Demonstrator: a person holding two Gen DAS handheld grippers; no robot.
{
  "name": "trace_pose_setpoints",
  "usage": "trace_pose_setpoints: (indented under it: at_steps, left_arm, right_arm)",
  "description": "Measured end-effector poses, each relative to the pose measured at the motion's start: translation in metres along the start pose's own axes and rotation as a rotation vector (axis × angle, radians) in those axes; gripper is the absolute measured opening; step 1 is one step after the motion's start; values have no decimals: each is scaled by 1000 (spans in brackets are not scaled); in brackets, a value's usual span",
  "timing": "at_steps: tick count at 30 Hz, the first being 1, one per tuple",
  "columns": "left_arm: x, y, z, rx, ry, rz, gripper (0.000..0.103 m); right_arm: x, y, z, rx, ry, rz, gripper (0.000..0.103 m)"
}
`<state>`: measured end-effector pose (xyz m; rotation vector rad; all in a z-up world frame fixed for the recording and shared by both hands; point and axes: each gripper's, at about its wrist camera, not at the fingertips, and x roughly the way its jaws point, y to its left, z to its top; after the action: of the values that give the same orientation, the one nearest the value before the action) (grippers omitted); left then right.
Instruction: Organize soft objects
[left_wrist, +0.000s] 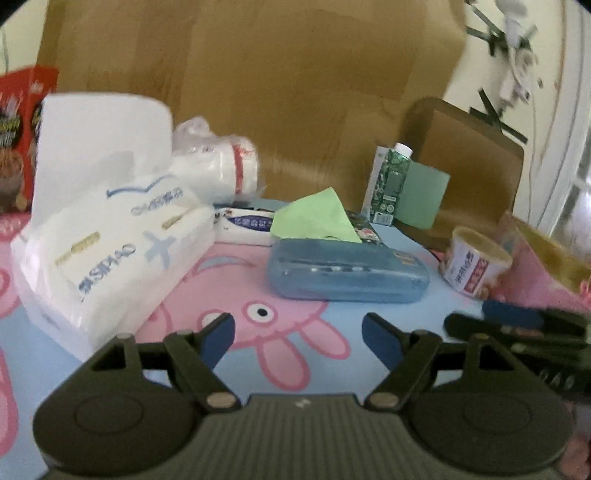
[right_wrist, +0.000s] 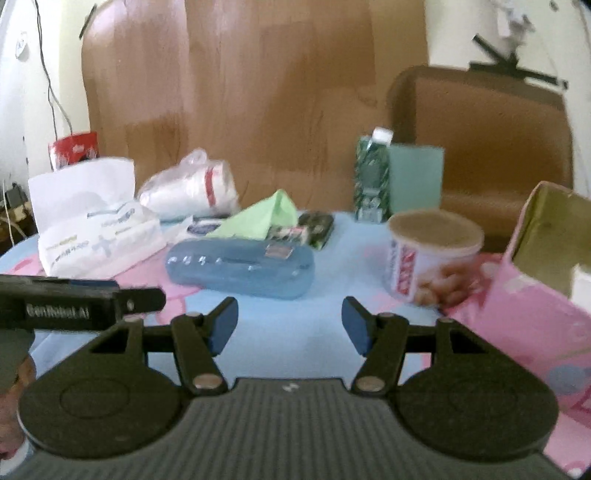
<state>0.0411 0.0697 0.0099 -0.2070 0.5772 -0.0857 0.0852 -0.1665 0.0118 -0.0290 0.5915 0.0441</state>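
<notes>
Both the left gripper (left_wrist: 298, 334) and right gripper (right_wrist: 289, 320) gape empty above a cartoon-pig cloth (left_wrist: 258, 369) covering the bench, brown wooden panelling (right_wrist: 258, 92) behind.

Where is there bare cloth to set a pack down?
Bare cloth lies before the blue case, between both open grippers and the cup. Behind the case it's crowded: tissue pack, green tissue, carton.
</notes>
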Motion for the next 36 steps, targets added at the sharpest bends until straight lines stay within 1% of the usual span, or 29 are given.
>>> trace_pose_setpoints:
  at_steps: [2,4,8,11,16,18,19,20,22,23,25,28,29,31,34,36]
  left_arm:
    - [0,4,0,-19,2,-6,84]
    - [-1,5,-1,-26,-3,-3,87]
    - [-1,5,-3,-26,1,-6,87]
    - [0,6,-2,-34,2,-5,89]
    - [2,14,-2,-86,8,-7,89]
    - [3,18,-1,-105,10,-12,90]
    - [4,19,-1,-113,10,-13,90]
    - [4,20,-1,-118,11,-13,90]
    - [4,21,0,-123,9,-15,90]
    - [5,21,0,-123,8,-15,90]
    - [4,21,0,-127,8,-14,90]
    - [4,22,0,-138,8,-12,91]
    - [4,23,0,-141,7,-11,91]
    - [4,24,1,-150,5,-7,92]
    - [3,29,1,-172,4,-3,92]
    - [1,33,1,-196,-7,10,92]
  right_arm:
    - [3,0,0,-5,20,2,65]
    - [6,-4,-1,19,45,8,65]
    - [16,-12,-1,79,105,5,65]
    - [17,-14,0,91,102,21,65]
    - [31,-8,14,69,50,32,66]
    - [40,-10,23,86,29,56,74]
    - [45,-11,28,94,19,56,81]
    - [50,-13,33,102,9,51,84]
    - [60,-19,45,122,6,69,84]
    - [66,-21,52,133,15,89,84]
    - [79,-23,63,142,47,100,83]
    - [97,-24,69,143,157,130,64]
    - [97,-27,67,167,162,149,64]
    - [90,-27,64,171,178,177,63]
    - [68,-18,53,132,205,243,63]
    - [52,-5,42,81,223,285,63]
